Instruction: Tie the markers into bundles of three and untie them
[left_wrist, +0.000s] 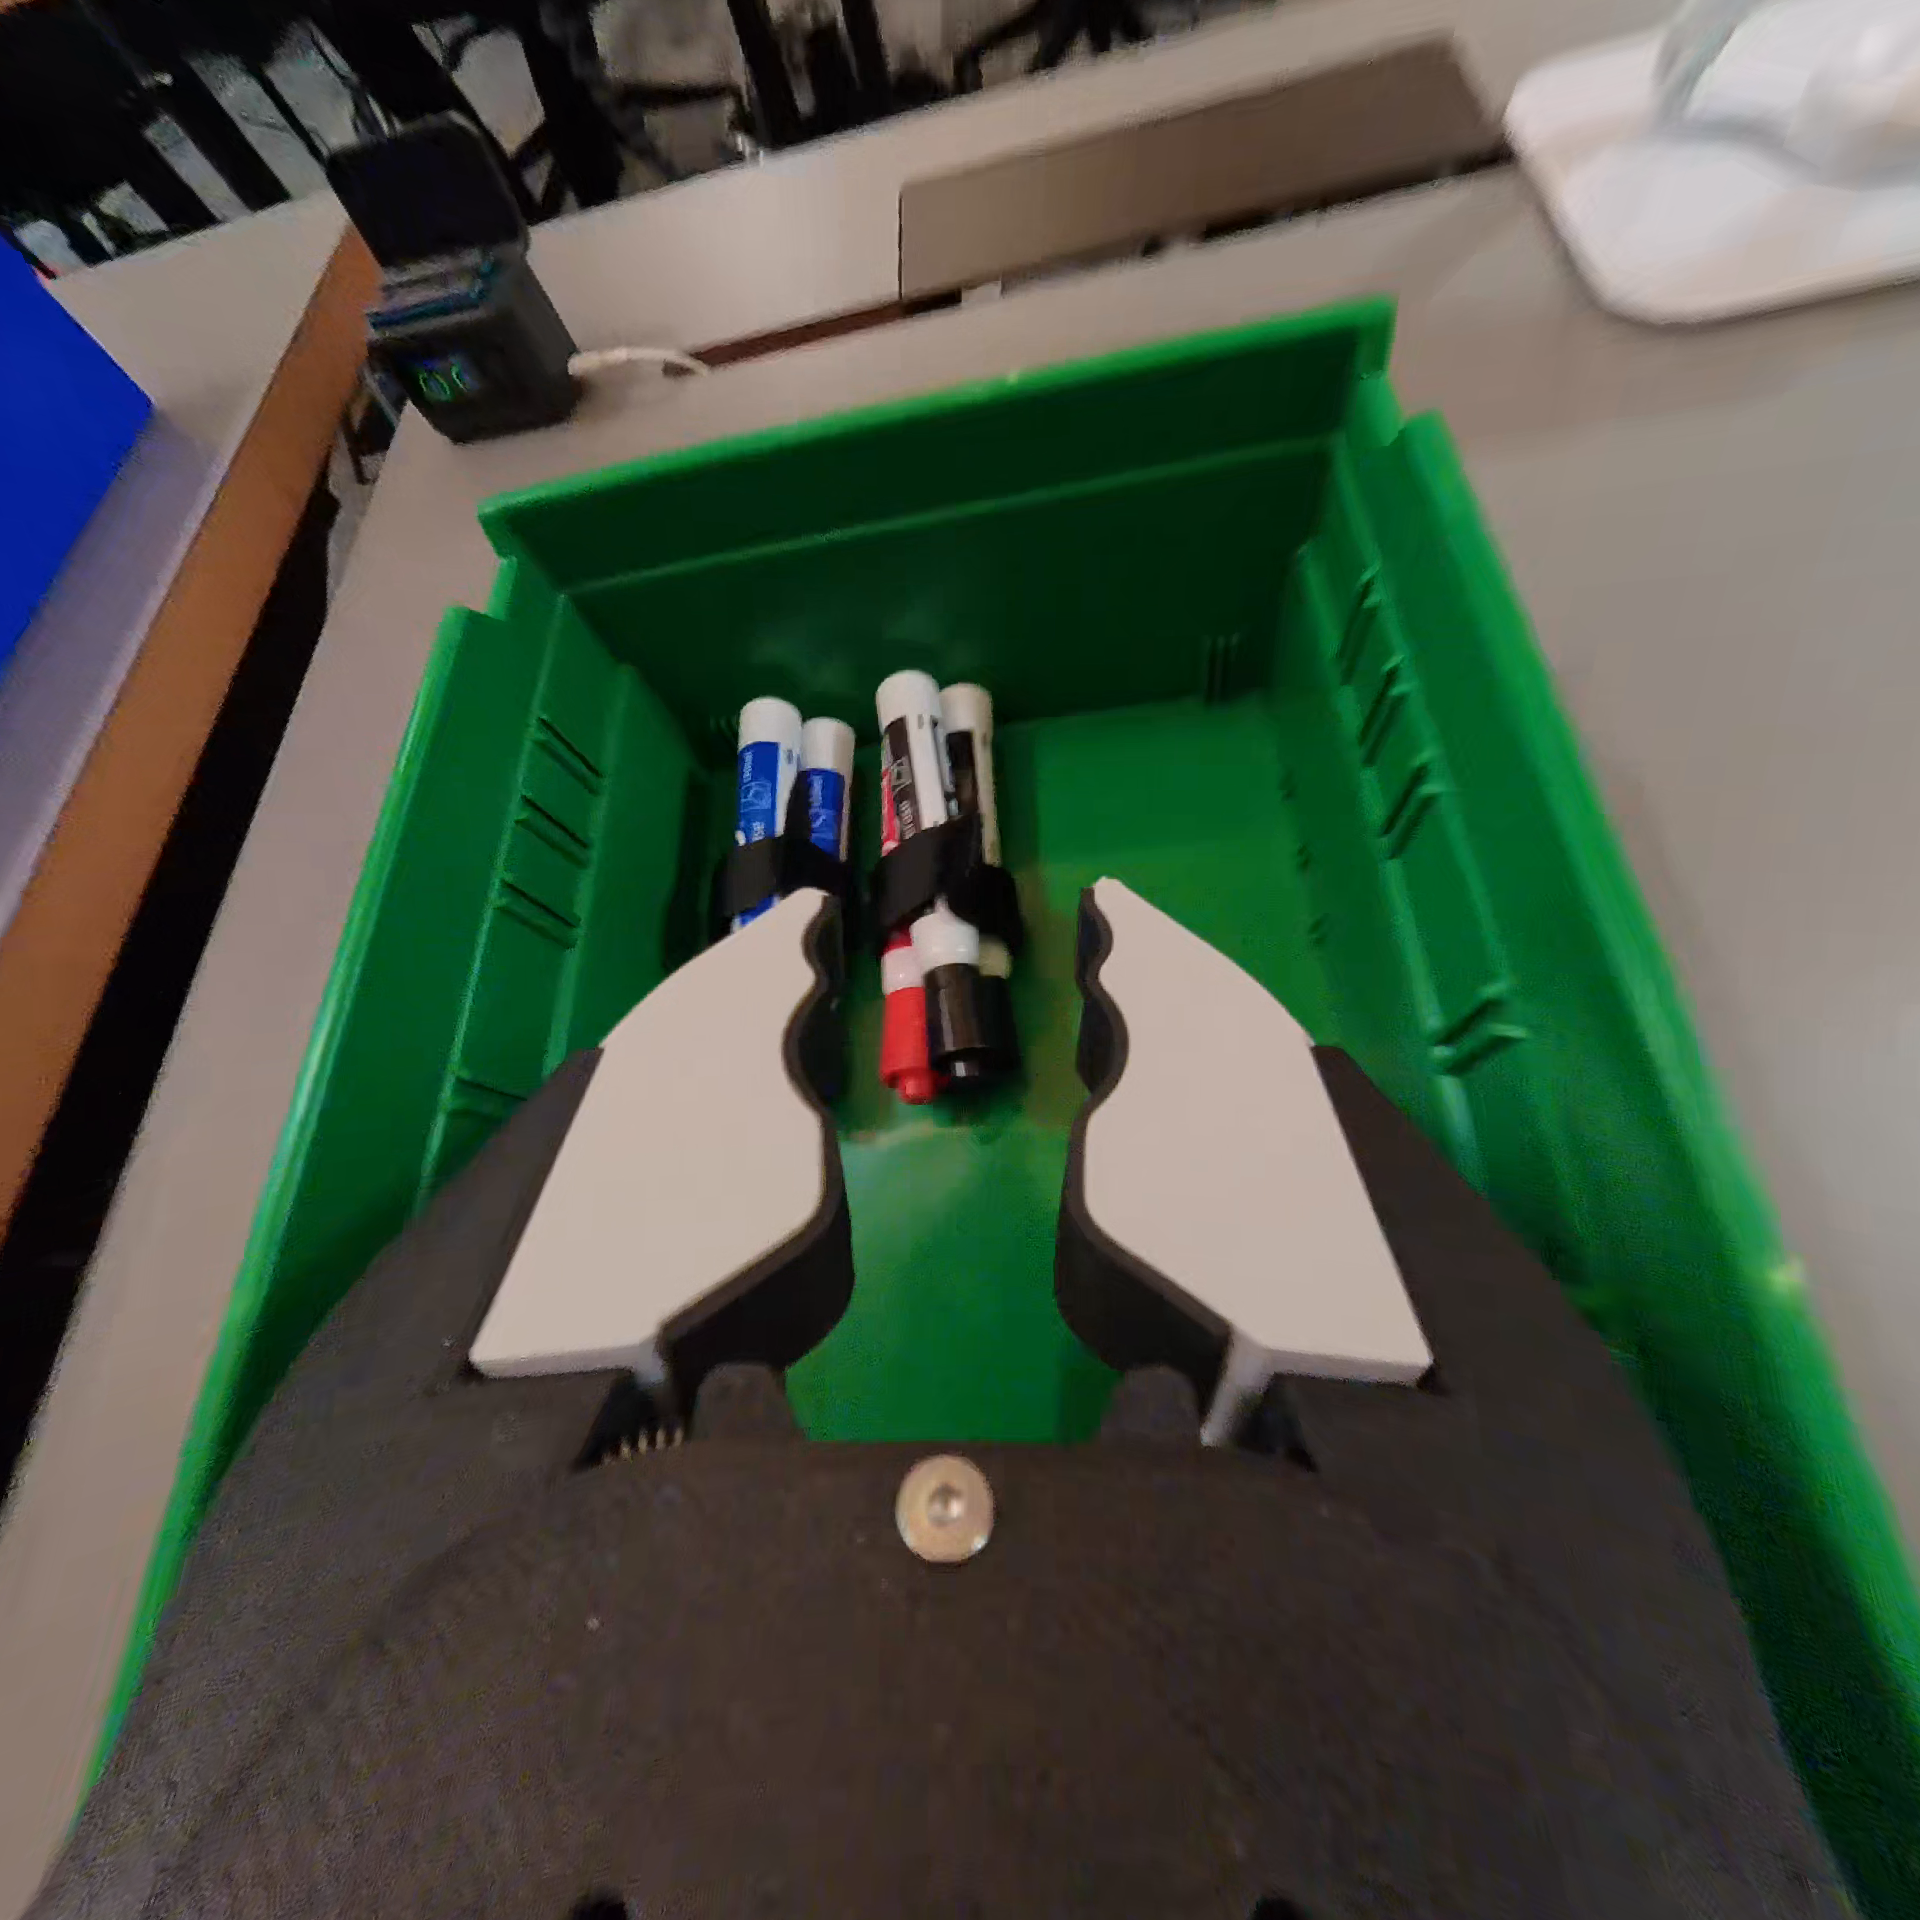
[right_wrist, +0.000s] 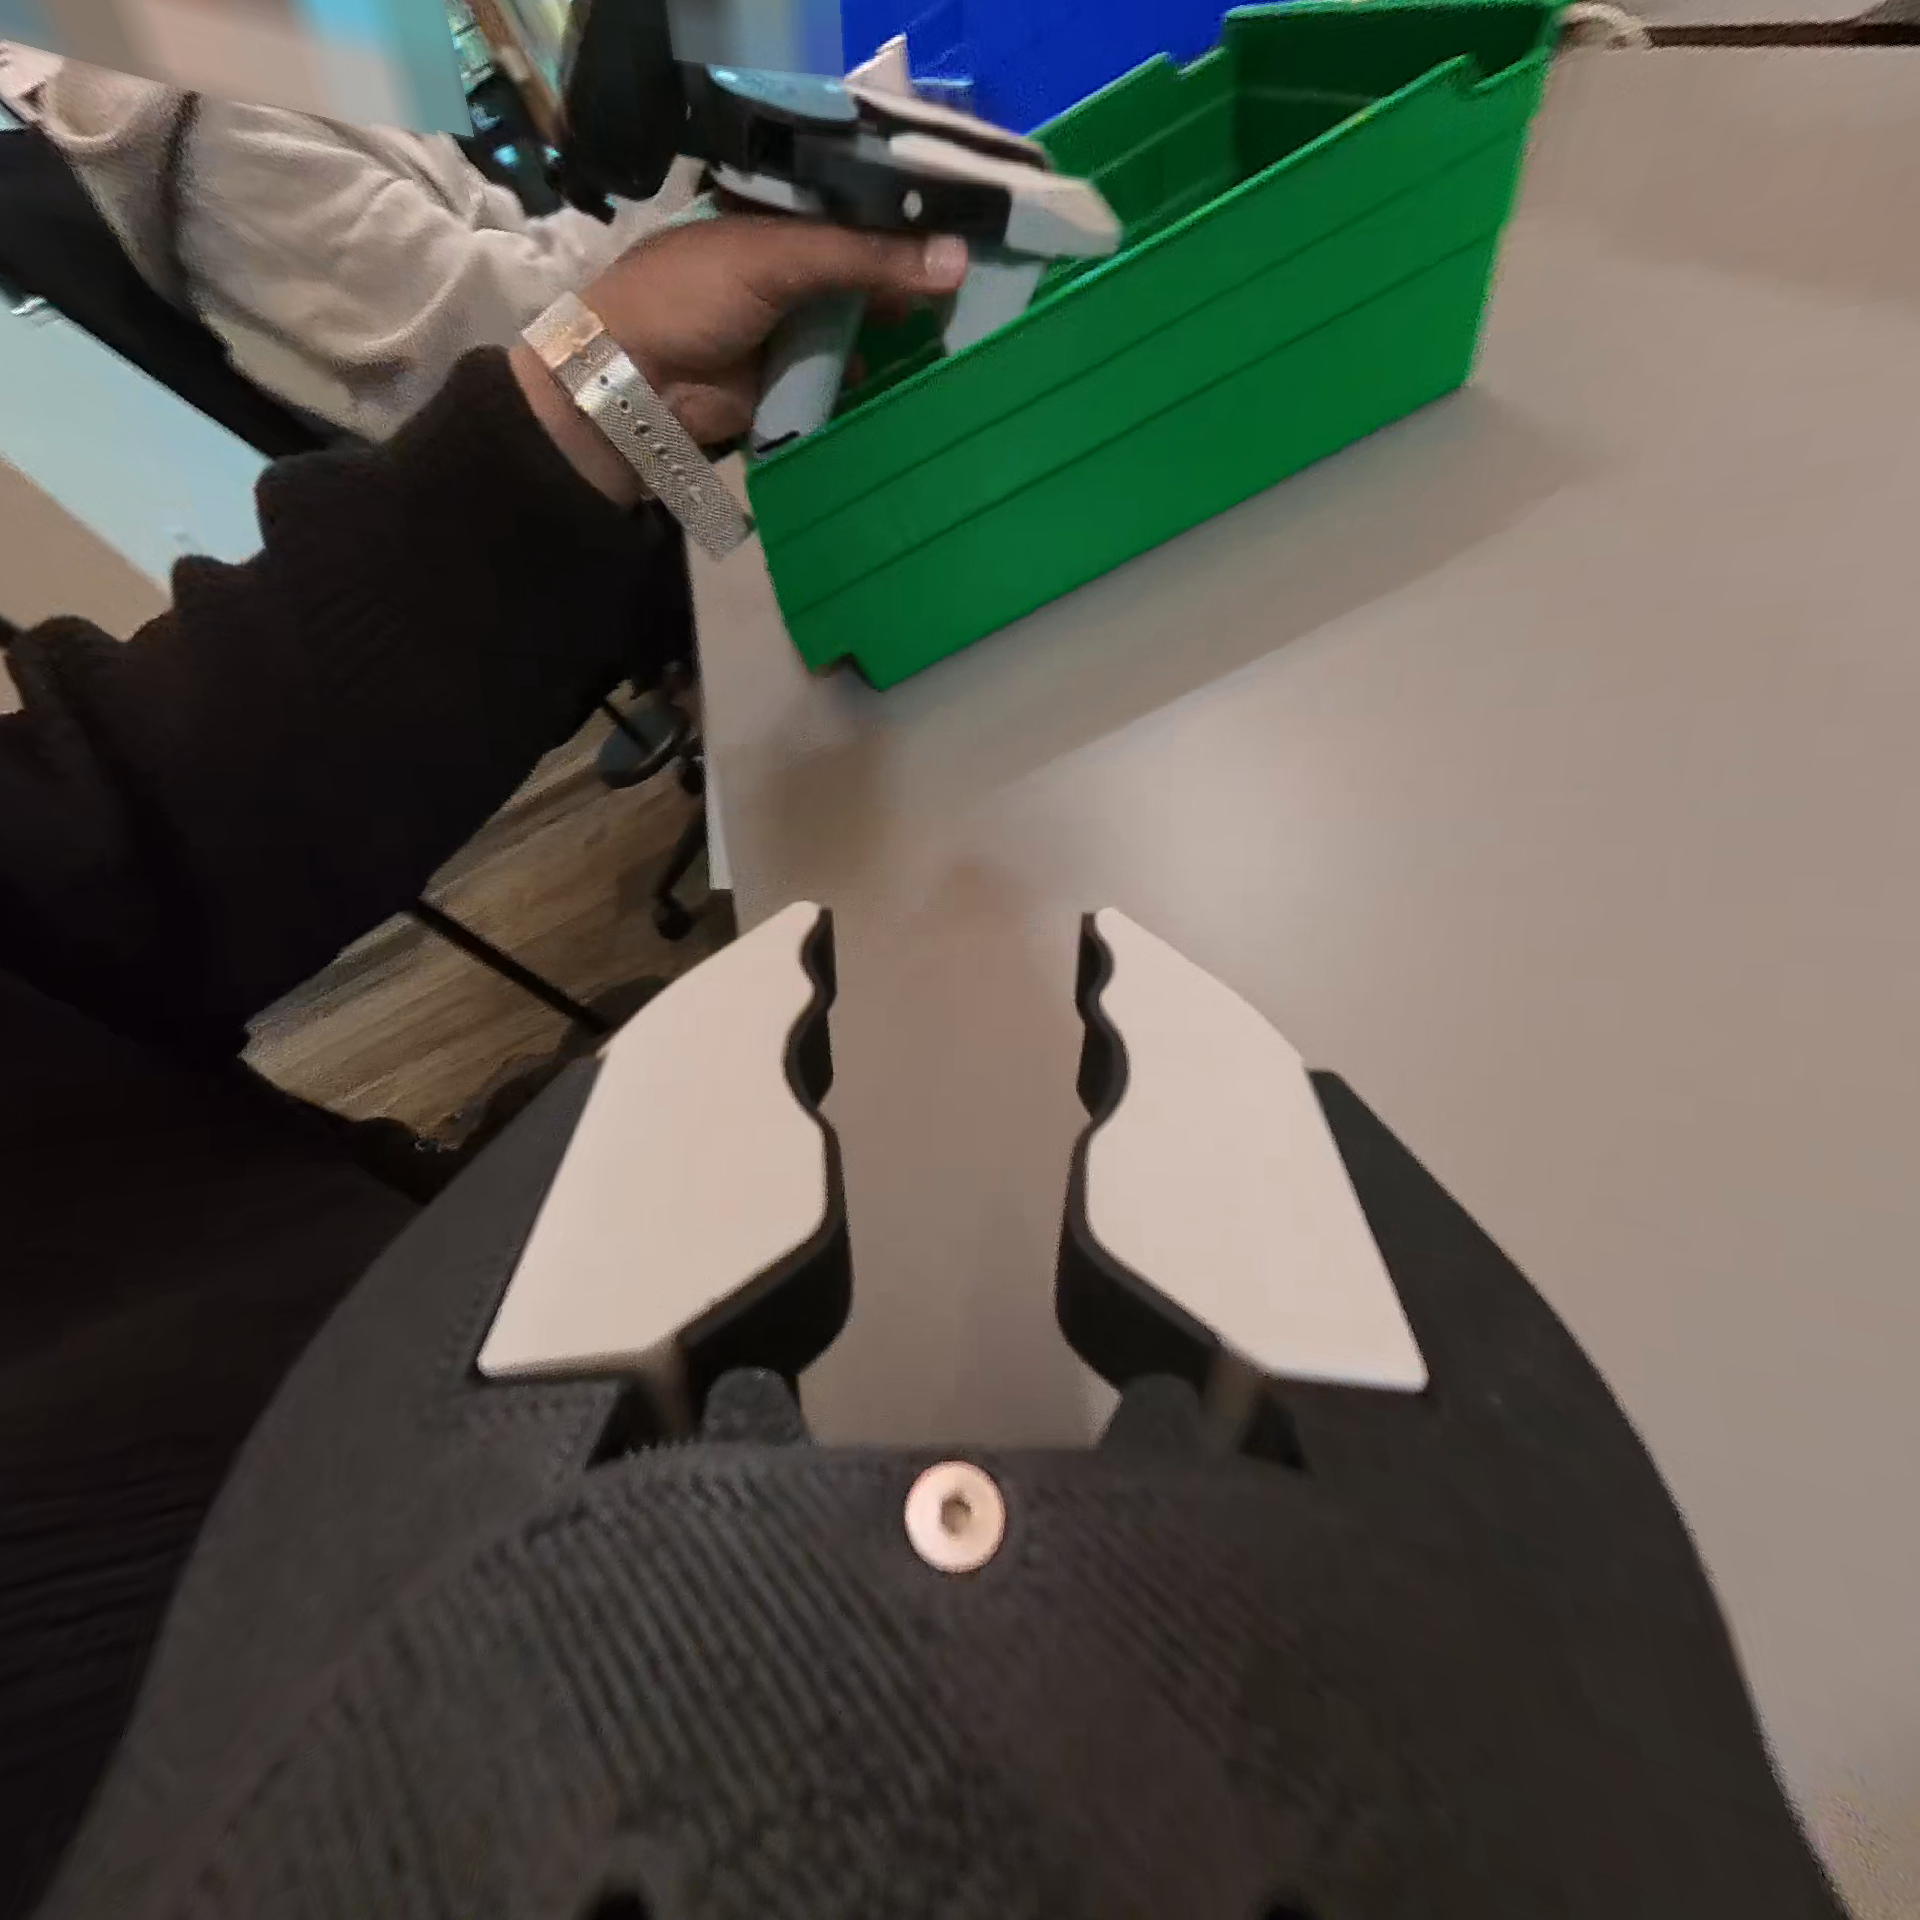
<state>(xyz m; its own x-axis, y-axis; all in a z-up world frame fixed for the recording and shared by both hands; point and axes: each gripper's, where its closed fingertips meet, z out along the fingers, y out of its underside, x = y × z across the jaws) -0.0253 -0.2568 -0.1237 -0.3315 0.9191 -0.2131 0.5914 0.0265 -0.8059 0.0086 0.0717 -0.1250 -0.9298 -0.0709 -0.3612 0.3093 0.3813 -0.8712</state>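
The left gripper (left_wrist: 956, 904) hung inside the green plastic bin (left_wrist: 935, 488), its two fingers spread apart and gripping nothing. Just ahead of the gap between its tips lay a bundle of two dry-erase markers, one red-capped and one black-capped (left_wrist: 940, 894), strapped together by a black band; the caps pointed back toward the claw. To the left of that bundle, partly hidden behind the left fingertip, lay a second banded pair of blue markers (left_wrist: 795, 800), close against the bin's left wall. Both bundles rested on the bin floor toward its far end, and neither was touched, so far as I could tell. Beyond the bin stood a small black charger box (left_wrist: 457, 301) with a white cable. The right gripper (right_wrist: 956, 925) hovered over bare grey tabletop (right_wrist: 1455, 831), likewise released and empty, well apart from the bin, which sat ahead and to its left. From there the person's hand (right_wrist: 748, 312), wearing a mesh-strap watch (right_wrist: 634, 416), could be seen holding the other claw over the bin's near end.
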